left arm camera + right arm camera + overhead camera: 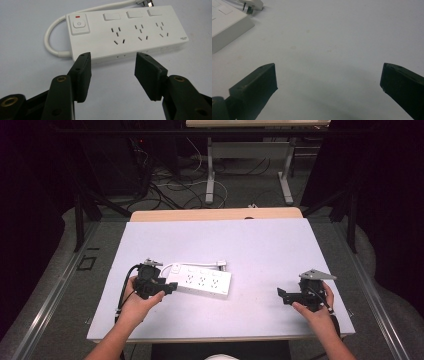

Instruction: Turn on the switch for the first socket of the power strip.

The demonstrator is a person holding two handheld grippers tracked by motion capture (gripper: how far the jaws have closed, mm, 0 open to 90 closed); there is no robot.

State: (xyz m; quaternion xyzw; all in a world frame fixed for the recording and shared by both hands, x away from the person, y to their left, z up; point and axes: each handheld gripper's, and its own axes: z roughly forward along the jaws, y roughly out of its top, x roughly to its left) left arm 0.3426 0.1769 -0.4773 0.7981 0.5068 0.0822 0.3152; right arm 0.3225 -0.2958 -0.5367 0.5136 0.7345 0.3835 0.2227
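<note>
So, biggest thing first: the table (260, 245), a pale sheet laid over a wooden top, with a person's forearms coming in from the near edge.

Next down, the power strip (200, 280) is lying flat left of centre. Its long axis runs roughly left to right across the table, switch end toward the left hand, and its white cable (51, 41) loops out from that end and is routed behind the body to the plug (253, 5) resting past the far end. Three sockets and three small rocker switches are seen in the left gripper view, plus a main button (79, 24) with a red mark above it.

Then the grippers. The left gripper (112, 72) is held just beside the strip's near long side, jaws spread fairly wide with nothing between them, and the strip lies straight ahead of the pads and slightly above them in that view. The right gripper (281, 295) is parked well apart on the right half of the table, jaws opened very wide over bare surface, also empty.

The relation that matters, probably: the left gripper is clearly the nearer one, and its opening is lined up along the strip's long side, not across it. A grab of the body would likely call for the jaws to be turned or shifted so the narrow width is spanned.
</note>
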